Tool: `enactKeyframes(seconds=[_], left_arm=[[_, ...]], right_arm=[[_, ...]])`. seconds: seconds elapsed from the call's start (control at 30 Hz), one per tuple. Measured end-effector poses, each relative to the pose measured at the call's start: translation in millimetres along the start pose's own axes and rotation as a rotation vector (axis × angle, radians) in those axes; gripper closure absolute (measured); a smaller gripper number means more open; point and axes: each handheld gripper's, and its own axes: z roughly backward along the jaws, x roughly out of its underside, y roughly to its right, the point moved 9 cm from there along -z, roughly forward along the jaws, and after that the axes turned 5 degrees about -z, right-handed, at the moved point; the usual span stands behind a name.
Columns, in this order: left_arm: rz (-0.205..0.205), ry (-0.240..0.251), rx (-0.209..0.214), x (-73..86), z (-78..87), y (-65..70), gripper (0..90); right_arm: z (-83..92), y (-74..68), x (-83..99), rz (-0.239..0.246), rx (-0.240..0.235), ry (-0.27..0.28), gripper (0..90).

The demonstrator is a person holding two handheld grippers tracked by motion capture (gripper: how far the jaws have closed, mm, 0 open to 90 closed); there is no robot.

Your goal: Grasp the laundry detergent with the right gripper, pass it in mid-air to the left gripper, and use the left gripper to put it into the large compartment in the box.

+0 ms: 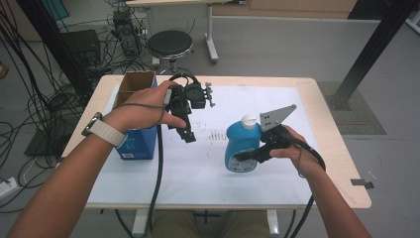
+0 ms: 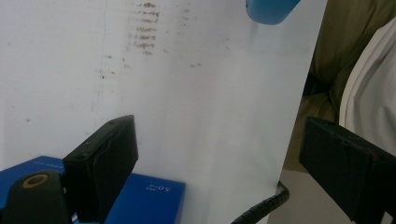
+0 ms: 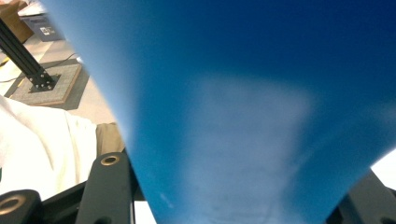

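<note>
One blue bottle (image 1: 242, 146) with a white cap, held above the white table (image 1: 198, 173) near its middle — the right claw (image 1: 246, 156) clamps its lower body from the side. The left claw (image 1: 188, 134) hangs with jaws apart, holding nothing, beside the blue box (image 1: 138, 144). Smooth rigid plastic — likely slippery, possibly liquid-heavy; a grip at the narrower waist seems safest.

blue bottle (image 1: 242, 147), white cap (image 1: 249, 121), seemingly speckled
</note>
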Motion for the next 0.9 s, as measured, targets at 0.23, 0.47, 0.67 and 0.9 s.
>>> enactKeyframes(seconds=[0.23, 0.47, 0.67, 0.9], left_arm=[[-0.026, -0.020, -0.014, -6.3, 11.9, 2.5, 12.2], [-0.057, -0.036, -0.016, -16.9, 19.9, 6.8, 12.0], [-0.079, -0.042, -0.014, -25.0, 24.7, 8.7, 11.6], [-0.095, -0.048, -0.001, -29.3, 26.5, 11.1, 10.8]], right_arm=[[-2.8, -6.7, -13.1, 0.004, -0.004, -0.011, 43.0], [-7.9, -9.9, -19.8, 0.008, -0.003, -0.018, 43.0], [-12.7, -13.1, -25.0, 0.009, -0.014, -0.024, 43.1], [-17.2, -12.7, -28.4, 0.006, -0.016, -0.025, 43.1]])
